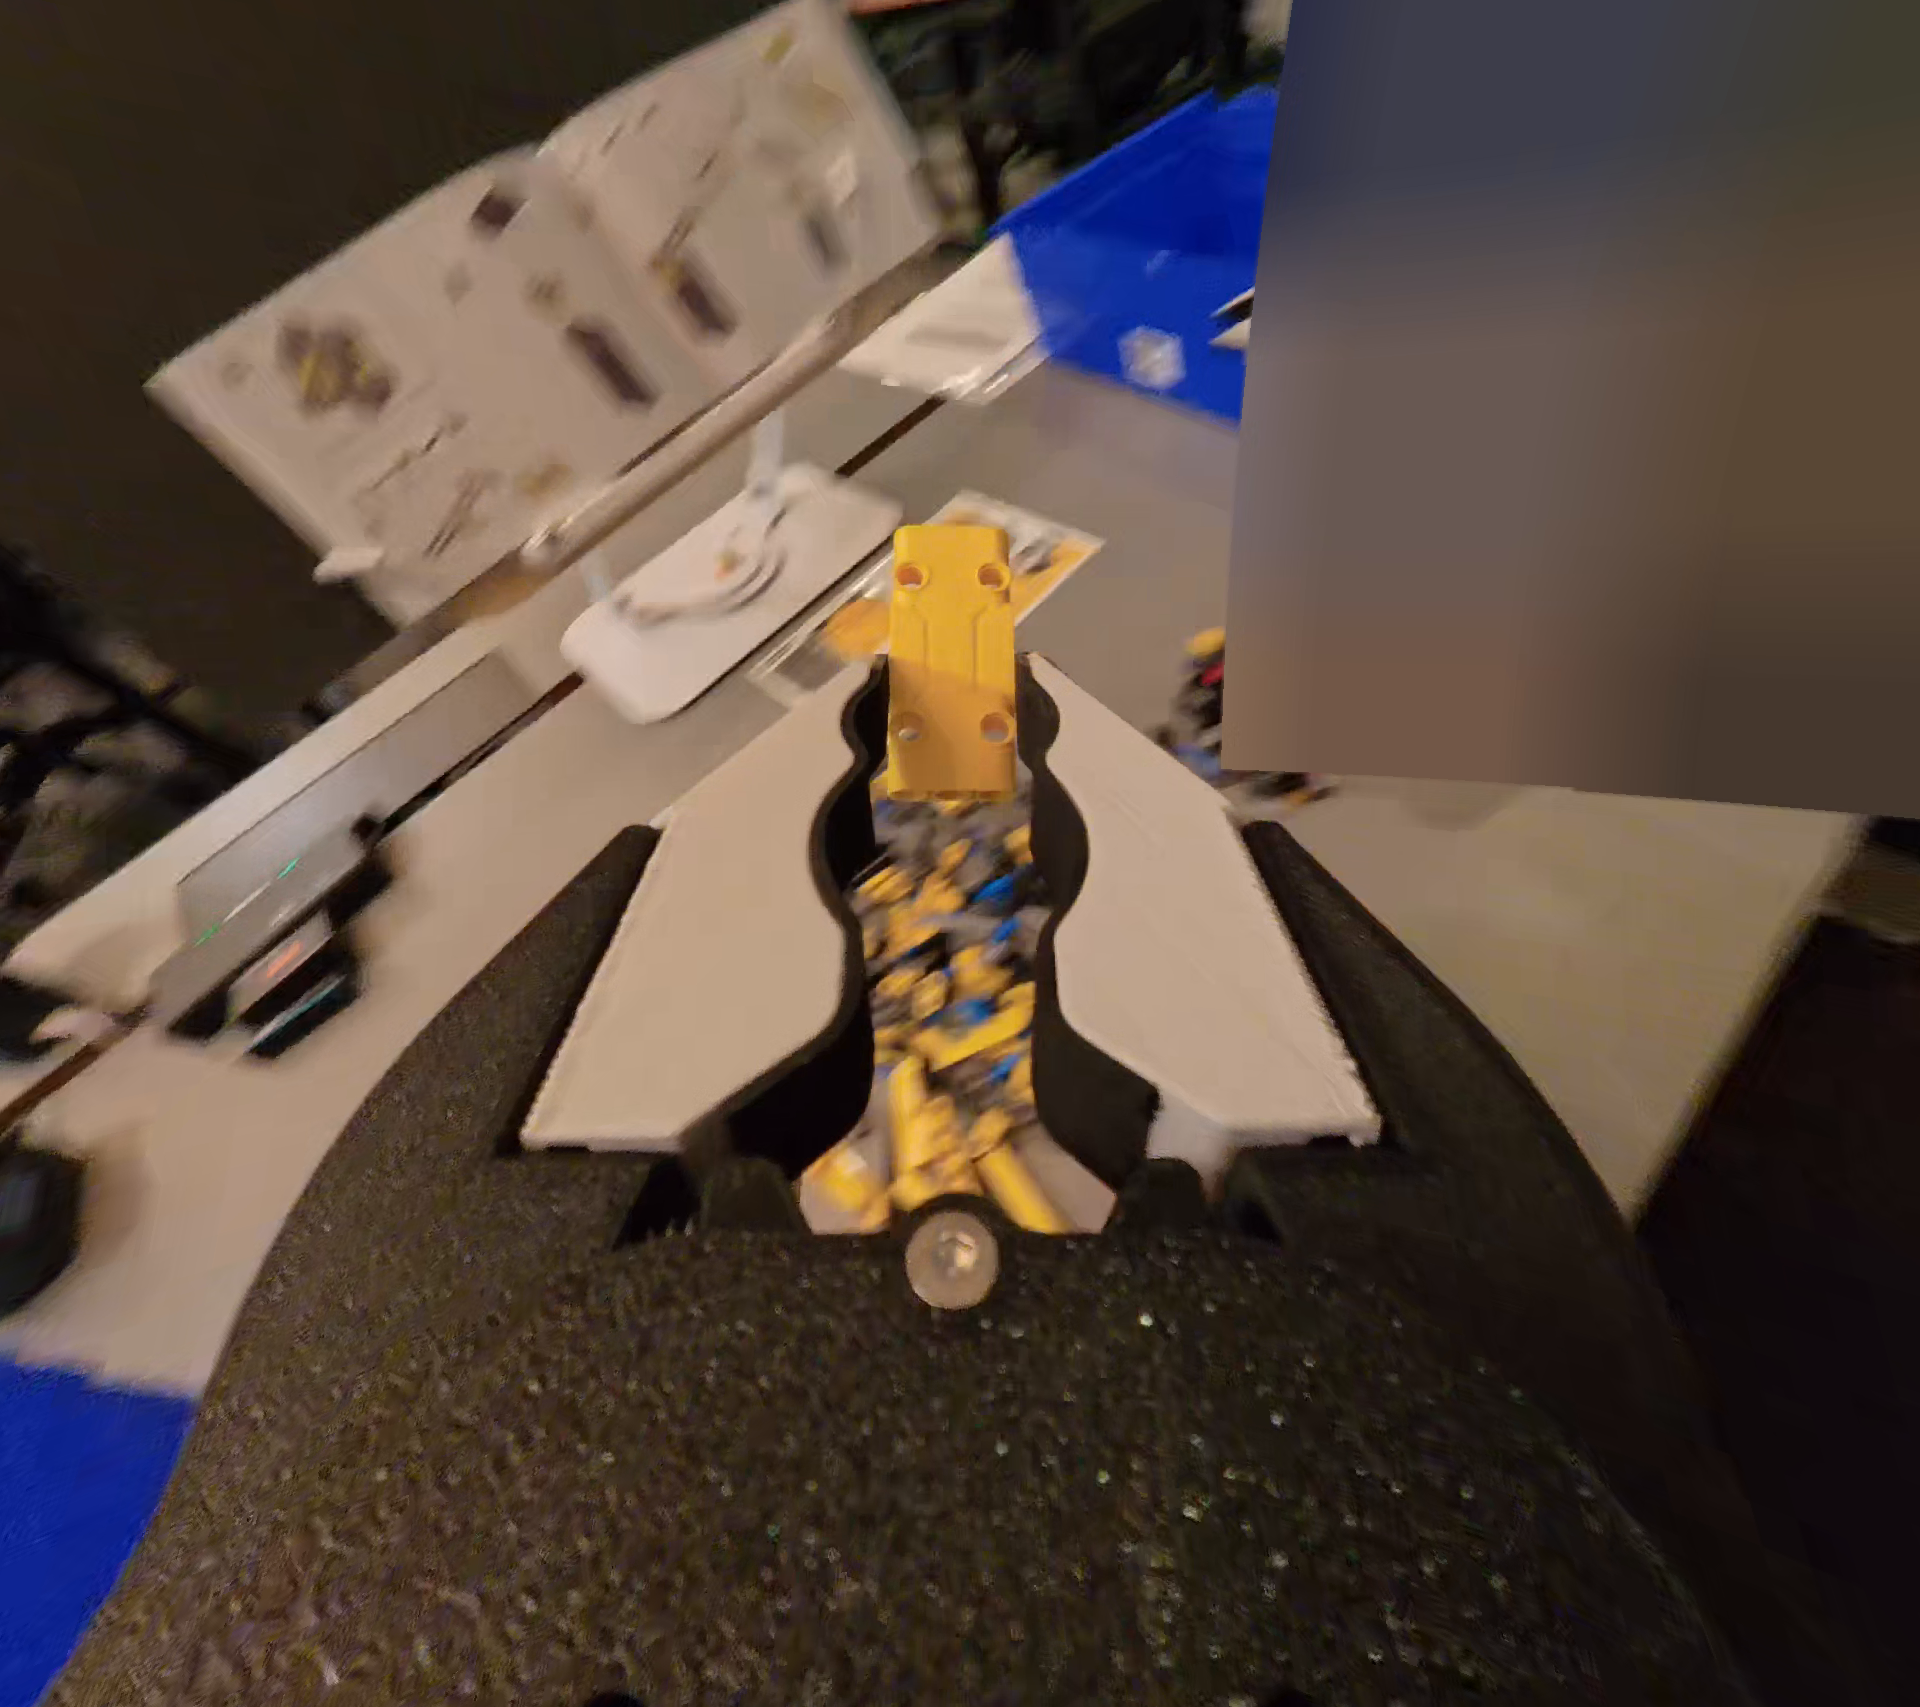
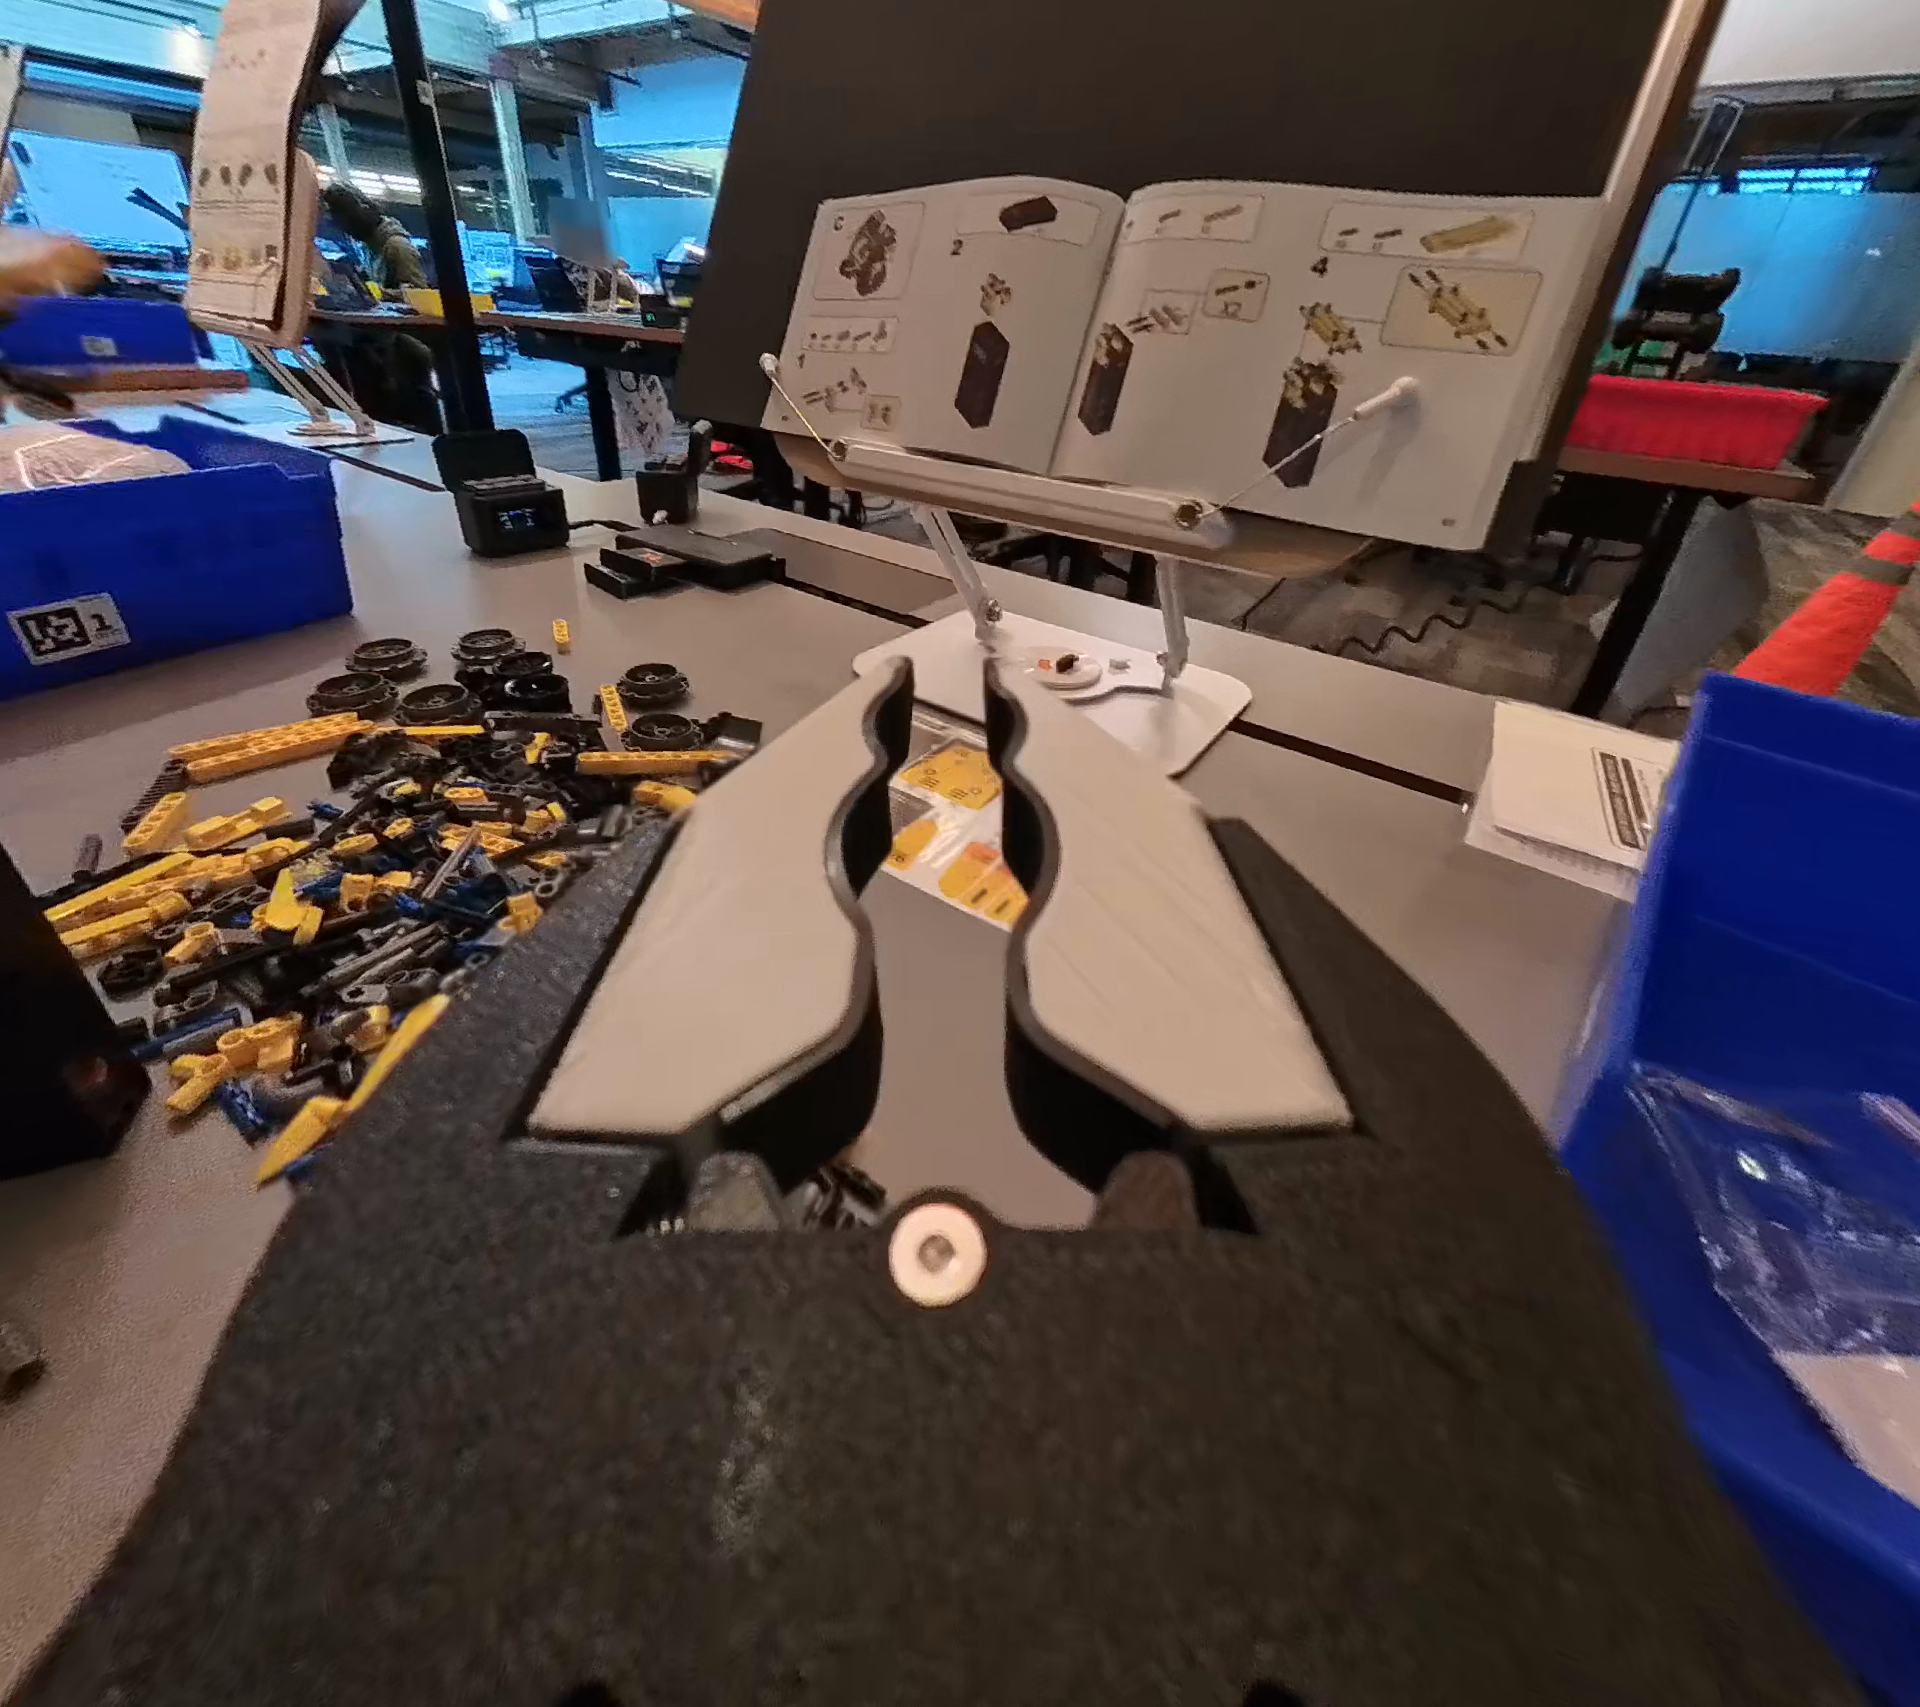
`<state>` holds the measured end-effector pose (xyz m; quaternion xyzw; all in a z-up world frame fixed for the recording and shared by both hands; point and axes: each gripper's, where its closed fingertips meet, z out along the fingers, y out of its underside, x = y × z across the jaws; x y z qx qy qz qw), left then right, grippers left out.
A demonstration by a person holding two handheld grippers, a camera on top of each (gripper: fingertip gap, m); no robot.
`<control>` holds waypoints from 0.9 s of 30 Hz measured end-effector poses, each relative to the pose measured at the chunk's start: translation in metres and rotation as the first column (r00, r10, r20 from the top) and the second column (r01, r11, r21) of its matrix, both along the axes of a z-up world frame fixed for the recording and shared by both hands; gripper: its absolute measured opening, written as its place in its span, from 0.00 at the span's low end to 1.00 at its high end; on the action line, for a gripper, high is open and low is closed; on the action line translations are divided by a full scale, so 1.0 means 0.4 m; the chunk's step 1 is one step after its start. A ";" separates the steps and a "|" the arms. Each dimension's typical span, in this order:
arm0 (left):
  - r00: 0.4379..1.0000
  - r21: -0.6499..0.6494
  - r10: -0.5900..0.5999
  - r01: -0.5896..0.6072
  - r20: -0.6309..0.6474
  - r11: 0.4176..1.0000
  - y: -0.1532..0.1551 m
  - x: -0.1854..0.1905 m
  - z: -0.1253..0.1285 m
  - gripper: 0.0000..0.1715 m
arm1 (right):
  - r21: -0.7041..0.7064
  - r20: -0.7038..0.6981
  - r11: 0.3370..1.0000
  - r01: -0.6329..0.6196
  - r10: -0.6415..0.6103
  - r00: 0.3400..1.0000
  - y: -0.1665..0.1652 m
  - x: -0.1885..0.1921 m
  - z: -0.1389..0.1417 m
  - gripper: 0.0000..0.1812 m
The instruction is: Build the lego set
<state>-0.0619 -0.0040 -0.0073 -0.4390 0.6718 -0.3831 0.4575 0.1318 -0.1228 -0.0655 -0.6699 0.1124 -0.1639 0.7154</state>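
Observation:
In the left wrist view my left gripper is shut on a flat yellow panel piece with a hole near each corner. The piece stands up out of the fingertips, above a blurred pile of yellow, blue and black building pieces that shows through the gap. In the right wrist view my right gripper is empty, its jaws a narrow gap apart. It hovers over a yellow sticker sheet on the grey table. The parts pile with black wheels lies to its left.
An open instruction booklet rests on a white stand against a black board; it also shows in the left wrist view. Blue bins sit left and right. A paper leaflet, black electronic devices and a black box are on the table. Left tips to right tips: about 25 cm.

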 end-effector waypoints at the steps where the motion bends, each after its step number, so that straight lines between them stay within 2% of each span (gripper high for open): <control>1: 0.997 -0.029 -0.068 0.069 0.021 0.997 -0.070 -0.015 0.025 0.14 | 0.005 -0.008 1.000 0.001 -0.001 1.000 -0.007 0.003 -0.001 0.07; 2: 0.989 -0.079 -0.147 0.149 0.034 0.986 -0.142 -0.030 0.040 0.14 | 0.012 -0.016 1.000 0.001 -0.001 1.000 -0.014 0.005 -0.001 0.07; 4: 0.945 -0.202 -0.327 0.327 0.035 0.923 -0.298 -0.061 0.037 0.14 | 0.029 -0.030 1.000 -0.004 0.005 1.000 -0.028 0.004 0.000 0.07; 6: 0.897 -0.262 -0.440 0.418 -0.028 0.870 -0.423 -0.070 -0.029 0.14 | 0.033 -0.031 0.999 -0.004 0.005 1.000 -0.044 0.001 -0.002 0.07; 8: 0.899 -0.185 -0.425 0.401 -0.109 0.897 -0.479 -0.039 -0.132 0.14 | 0.025 -0.013 1.000 0.009 -0.009 1.000 -0.067 -0.002 -0.007 0.07; 10: 0.894 -0.159 -0.408 0.383 -0.184 0.910 -0.505 -0.001 -0.233 0.14 | 0.000 0.002 1.000 0.019 -0.019 1.000 -0.092 -0.007 -0.023 0.07; 13: 0.842 -0.241 -0.450 0.390 -0.297 0.889 -0.533 0.032 -0.357 0.14 | -0.026 -0.001 0.999 0.038 -0.038 0.999 -0.133 -0.016 -0.049 0.07; 17: 0.809 -0.132 -0.399 0.381 -0.432 0.915 -0.514 0.060 -0.474 0.14 | 0.029 -0.041 0.999 0.033 -0.032 0.999 -0.162 -0.021 -0.046 0.07; 21: 0.788 -0.105 -0.405 0.405 -0.464 0.908 -0.525 0.068 -0.505 0.14 | 0.032 -0.130 0.999 0.007 -0.003 0.991 -0.155 -0.008 -0.062 0.07; 27: 0.800 -0.144 -0.378 0.352 -0.467 0.925 -0.514 0.089 -0.509 0.17 | 0.018 -0.136 1.000 0.013 -0.010 0.991 -0.152 -0.005 -0.069 0.07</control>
